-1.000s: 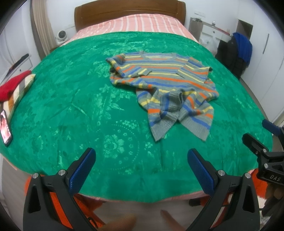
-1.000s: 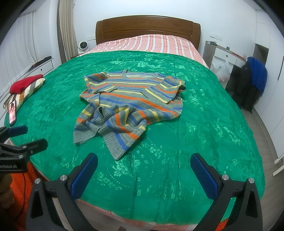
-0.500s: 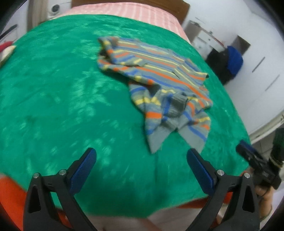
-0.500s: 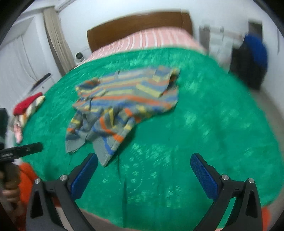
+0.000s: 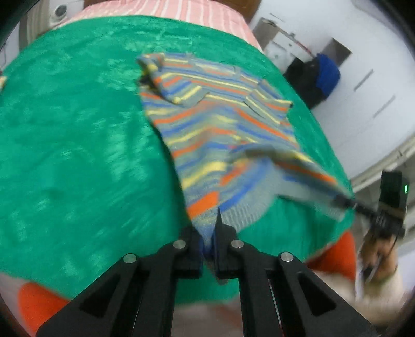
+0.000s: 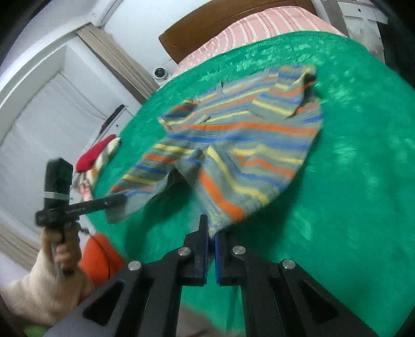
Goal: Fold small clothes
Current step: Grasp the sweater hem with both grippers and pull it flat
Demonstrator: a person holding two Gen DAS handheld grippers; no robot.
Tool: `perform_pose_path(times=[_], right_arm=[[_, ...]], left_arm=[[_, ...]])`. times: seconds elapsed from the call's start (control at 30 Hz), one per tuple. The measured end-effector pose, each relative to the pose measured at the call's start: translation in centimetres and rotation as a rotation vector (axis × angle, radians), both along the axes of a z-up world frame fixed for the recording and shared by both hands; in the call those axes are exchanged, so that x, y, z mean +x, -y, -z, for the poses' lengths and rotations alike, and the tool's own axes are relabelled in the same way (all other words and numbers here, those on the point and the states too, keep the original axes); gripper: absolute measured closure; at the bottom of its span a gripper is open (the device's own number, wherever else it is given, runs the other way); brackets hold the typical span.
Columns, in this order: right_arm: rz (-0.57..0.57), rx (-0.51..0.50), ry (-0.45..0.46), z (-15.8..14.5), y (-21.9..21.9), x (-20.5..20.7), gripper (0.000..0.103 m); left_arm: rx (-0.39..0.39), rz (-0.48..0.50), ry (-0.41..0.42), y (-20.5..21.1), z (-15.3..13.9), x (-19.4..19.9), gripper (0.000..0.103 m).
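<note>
A small striped sweater in grey, orange, blue and yellow lies on the green bedspread, collar toward the headboard. My left gripper has its jaws closing tight on the near hem corner, cloth pinched between the blue pads. In the right wrist view the same sweater stretches away from my right gripper, whose jaws are likewise closing on the other hem corner. Each view also shows the opposite tool: the right gripper pulling its corner up, and the left gripper with a hand below it.
A wooden headboard and pink striped sheet are at the far end. A red cloth lies at the bed's left edge. Dark and blue coats hang by white cabinets on the right. Something orange sits below the near bed edge.
Both grippers, wide open before, moved in toward the sweater's near hem and shut on its two corners. The hem is now lifted and stretched between them.
</note>
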State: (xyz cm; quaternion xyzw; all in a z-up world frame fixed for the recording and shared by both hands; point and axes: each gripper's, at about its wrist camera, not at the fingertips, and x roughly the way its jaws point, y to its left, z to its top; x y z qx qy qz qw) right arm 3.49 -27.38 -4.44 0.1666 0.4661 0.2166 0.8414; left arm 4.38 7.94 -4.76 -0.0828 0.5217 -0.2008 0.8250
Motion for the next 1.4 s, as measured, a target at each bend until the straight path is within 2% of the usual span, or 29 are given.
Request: perform_pose_path(times=[0.1,0.2,0.27,0.43,0.53,0.7,1.03,1.4], right_arm=[[0.009,-0.075,-0.043,-1.1,1.9,-2.6,0.099],[0.037,-0.177,-0.136,1.8,2.6,-3.1,0.099],[0.059,-0.21,-0.192,3.8,3.0,-3.1,0.099],[0.087,-0.323,-0.206,6.7,2.7,-3.1,0.1],[0.105,-0.313,-0.235,8.4,3.1,-2.6,0.1],[0.116,-0.332,-0.204,8.8,2.9,-2.6,0.101],[0.152,-0.301,-0.166,9.1,3.5,-3.8,0.102],[0.183,-0.263,-0.132,9.0,3.8,-4.5,0.099]], left_arm=[[0.042,0.001,-0.034,-1.9,0.8,-1.9,0.099],[0.149,-0.039,-0.09,-2.1,4.7,-1.2,0.099],[0.179,-0.05,-0.124,-2.2,6.2,-0.6,0.099],[0.227,-0.068,-0.139,-1.7,8.0,-0.5,0.1],[0.236,-0.092,-0.143,-1.3,9.5,0.0,0.1],[0.257,-0.118,-0.095,-0.3,10.5,-0.2,0.099],[0.236,-0.14,-0.053,-1.0,10.6,-1.5,0.098],[0.262,-0.142,-0.013,-0.6,10.3,-2.1,0.097]])
